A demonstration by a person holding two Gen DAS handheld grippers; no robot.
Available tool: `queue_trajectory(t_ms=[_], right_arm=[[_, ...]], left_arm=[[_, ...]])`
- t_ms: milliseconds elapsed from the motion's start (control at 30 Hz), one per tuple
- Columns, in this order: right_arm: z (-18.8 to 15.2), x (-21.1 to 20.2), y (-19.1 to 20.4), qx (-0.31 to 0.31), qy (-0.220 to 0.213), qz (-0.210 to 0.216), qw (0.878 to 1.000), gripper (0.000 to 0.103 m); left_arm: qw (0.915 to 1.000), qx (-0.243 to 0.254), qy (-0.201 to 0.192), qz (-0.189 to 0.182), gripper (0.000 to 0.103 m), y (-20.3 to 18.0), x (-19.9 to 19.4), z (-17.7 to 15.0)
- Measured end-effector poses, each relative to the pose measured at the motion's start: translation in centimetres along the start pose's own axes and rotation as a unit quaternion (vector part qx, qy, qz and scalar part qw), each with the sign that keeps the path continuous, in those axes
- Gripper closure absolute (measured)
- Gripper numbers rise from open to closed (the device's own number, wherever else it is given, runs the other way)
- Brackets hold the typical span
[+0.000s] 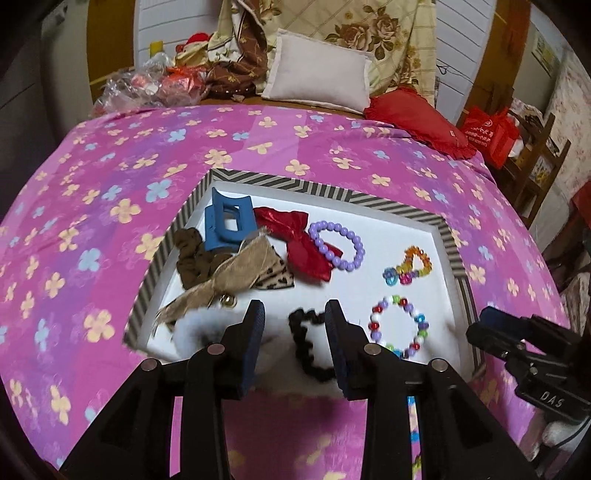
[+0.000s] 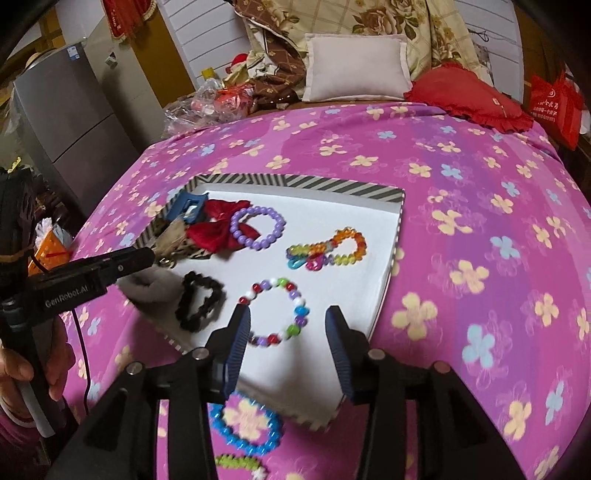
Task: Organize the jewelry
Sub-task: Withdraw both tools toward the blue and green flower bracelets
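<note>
Both claws hang parted and empty: left gripper (image 1: 295,314) above the black scrunchie (image 1: 308,345), right gripper (image 2: 288,321) above the multicoloured bracelet (image 2: 275,312), lying flat inside the striped tray (image 2: 295,182). "GenRobot.AI" marks the left tool.

Pink flowered bedspread (image 1: 110,155) covers bed. White pillow (image 1: 319,70) at far end, leaning on rose-print quilt (image 1: 373,26). Red cushion (image 1: 417,118) just beside pillow, on bedspread's far corner. Brown patterned blanket (image 1: 240,55) heaped left of pillow. Clear plastic bags (image 1: 136,85) (contents blurred, some red) at far left edge. Red bag (image 1: 491,133) beyond bed on right, white print. Grey fridge (image 2: 62,122) stands left of bed. Wooden chair (image 1: 535,158) near red bag.
</note>
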State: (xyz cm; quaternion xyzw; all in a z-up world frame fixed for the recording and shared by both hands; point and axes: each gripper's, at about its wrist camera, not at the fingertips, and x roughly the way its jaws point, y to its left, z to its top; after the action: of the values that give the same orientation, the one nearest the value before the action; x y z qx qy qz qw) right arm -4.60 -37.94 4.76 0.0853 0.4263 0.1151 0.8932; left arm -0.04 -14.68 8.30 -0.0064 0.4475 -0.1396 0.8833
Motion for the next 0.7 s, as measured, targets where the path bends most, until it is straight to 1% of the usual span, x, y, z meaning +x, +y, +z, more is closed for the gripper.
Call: queue_trajectory(t_ms=[200, 400, 567, 700], right_arm=[[-1.9, -2.0, 0.8, 0.002, -0.007, 0.005, 1.0, 0.055], [-4.2, -3.6, 1.6, 0.003, -0.01, 0.001, 1.0, 0.055], [-5.7, -4.5, 1.8, 0.006, -0.012, 0.0, 1.0, 0.055], [-6.7, -4.7, 2.0, 0.007, -0.008, -0.001, 1.0, 0.053]], left_arm=[[1.0, 0.0, -0.008, 0.002, 0.081, -0.2, -1.8, -1.8], [0.9995, 0.018, -0.018, 0.02, 0.081, -0.8, -3.3, -3.7], [0.9994, 0.021, -0.014, 0.022, 0.081, -1.0, -3.9, -5.0], [0.9994, 0.021, -0.013, 0.025, 0.081, -1.1, -4.3, -5.9]])
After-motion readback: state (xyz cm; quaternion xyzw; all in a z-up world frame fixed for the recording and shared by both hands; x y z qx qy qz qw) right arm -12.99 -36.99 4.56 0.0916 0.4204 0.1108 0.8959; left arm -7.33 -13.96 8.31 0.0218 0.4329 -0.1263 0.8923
